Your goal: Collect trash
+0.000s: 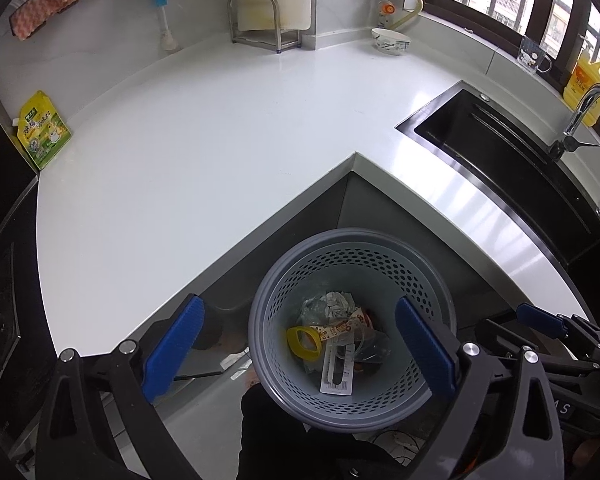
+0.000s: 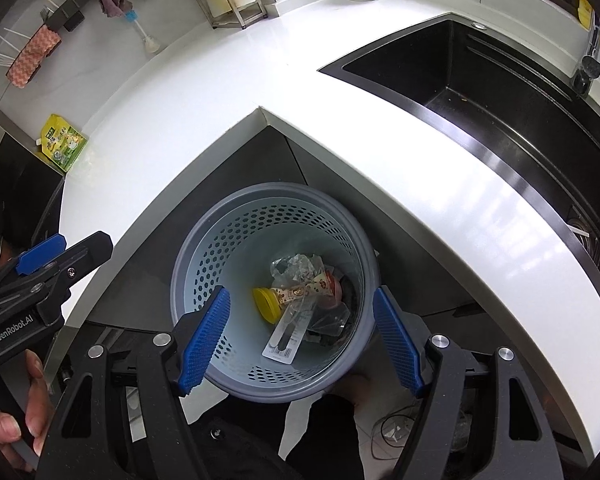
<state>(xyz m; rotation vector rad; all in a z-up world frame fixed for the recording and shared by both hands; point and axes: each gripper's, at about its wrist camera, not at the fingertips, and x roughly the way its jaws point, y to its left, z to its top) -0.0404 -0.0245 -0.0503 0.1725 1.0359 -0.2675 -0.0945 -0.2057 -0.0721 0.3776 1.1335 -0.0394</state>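
Note:
A grey perforated trash basket stands on the floor in the counter's inner corner; it also shows in the right wrist view. Inside lie a yellow lid, a snack wrapper, crumpled plastic and a white card; the lid and card show in the right view too. My left gripper is open and empty above the basket. My right gripper is open and empty above it as well. A yellow-green pouch lies on the counter's far left.
The white L-shaped counter carries a steel rack, a bowl and a brush. A black sink with a tap sits at the right. A yellow bottle and a glass mug stand by the window.

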